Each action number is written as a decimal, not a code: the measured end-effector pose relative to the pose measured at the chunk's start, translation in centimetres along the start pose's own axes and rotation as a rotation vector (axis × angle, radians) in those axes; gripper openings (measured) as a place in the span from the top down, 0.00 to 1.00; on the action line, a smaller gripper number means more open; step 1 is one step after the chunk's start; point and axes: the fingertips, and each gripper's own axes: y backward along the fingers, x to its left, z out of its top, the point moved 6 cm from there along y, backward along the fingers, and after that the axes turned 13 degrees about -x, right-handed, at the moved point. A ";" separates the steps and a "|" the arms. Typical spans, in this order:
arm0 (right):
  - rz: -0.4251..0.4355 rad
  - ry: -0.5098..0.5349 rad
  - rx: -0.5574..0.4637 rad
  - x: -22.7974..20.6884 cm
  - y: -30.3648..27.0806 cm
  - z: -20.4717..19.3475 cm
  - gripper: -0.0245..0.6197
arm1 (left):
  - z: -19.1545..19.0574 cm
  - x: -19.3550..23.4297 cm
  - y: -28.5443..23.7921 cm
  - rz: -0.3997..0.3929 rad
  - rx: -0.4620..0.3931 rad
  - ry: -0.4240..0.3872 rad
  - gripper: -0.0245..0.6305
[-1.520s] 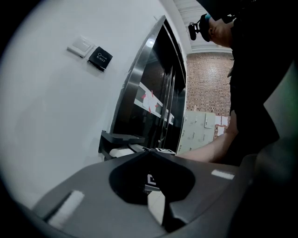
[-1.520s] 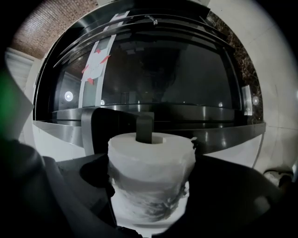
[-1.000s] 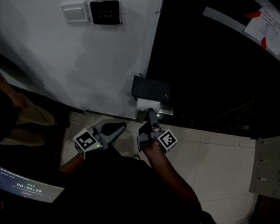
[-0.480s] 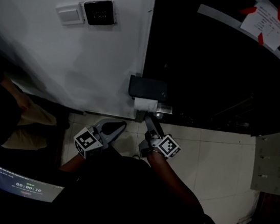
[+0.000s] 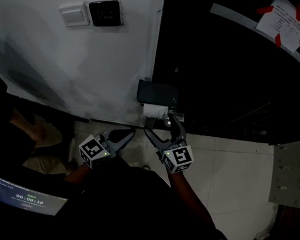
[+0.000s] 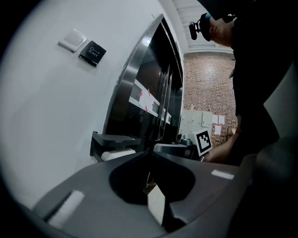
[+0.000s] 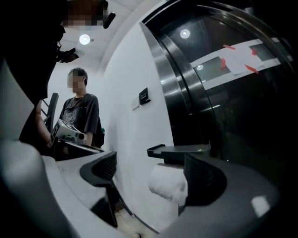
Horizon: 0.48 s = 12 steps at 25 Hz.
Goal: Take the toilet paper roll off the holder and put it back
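A white toilet paper roll (image 5: 155,111) hangs under a black holder (image 5: 158,94) fixed where the white wall meets the dark glass panel. My right gripper (image 5: 163,128) stands open just below it, jaws spread wide. In the right gripper view the toilet paper roll (image 7: 168,184) sits ahead between the two jaws, close to the right one, under the holder's shelf (image 7: 179,152); I cannot tell if a pad touches it. My left gripper (image 5: 127,135) is held lower left, jaws shut with nothing in them. The left gripper view shows the holder (image 6: 113,141) and the roll (image 6: 118,154) ahead.
A switch plate and a black panel (image 5: 104,12) are mounted on the white wall (image 5: 80,62). A taped paper notice (image 5: 281,20) hangs on the dark glass. A person (image 7: 77,116) stands to the left with a laptop (image 5: 28,198). Pale floor tiles (image 5: 226,166) lie below.
My right gripper has turned and risen toward the roll, now showing both jaws spread below the holder. The left gripper has stayed put. The person at left has shifted.
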 end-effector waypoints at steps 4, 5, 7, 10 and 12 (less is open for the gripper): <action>0.058 0.039 -0.003 0.5 0.1 0.3 0.26 | 0.0 0.0 -0.2 -0.002 0.000 -0.006 0.96; 0.077 0.052 0.000 0.7 0.2 0.6 0.31 | 0.0 0.0 -0.2 -0.002 -0.001 -0.007 0.96; 0.116 0.067 0.004 1.1 0.6 1.2 0.67 | 0.1 -0.1 -0.4 -0.003 -0.001 -0.007 0.96; 0.158 0.064 -0.004 1.2 1.1 1.2 0.96 | 0.1 -0.1 -0.6 -0.006 -0.002 -0.008 0.96; 0.170 0.062 0.011 1.6 1.0 1.5 0.96 | 0.0 -0.2 -0.8 -0.008 0.000 -0.008 0.96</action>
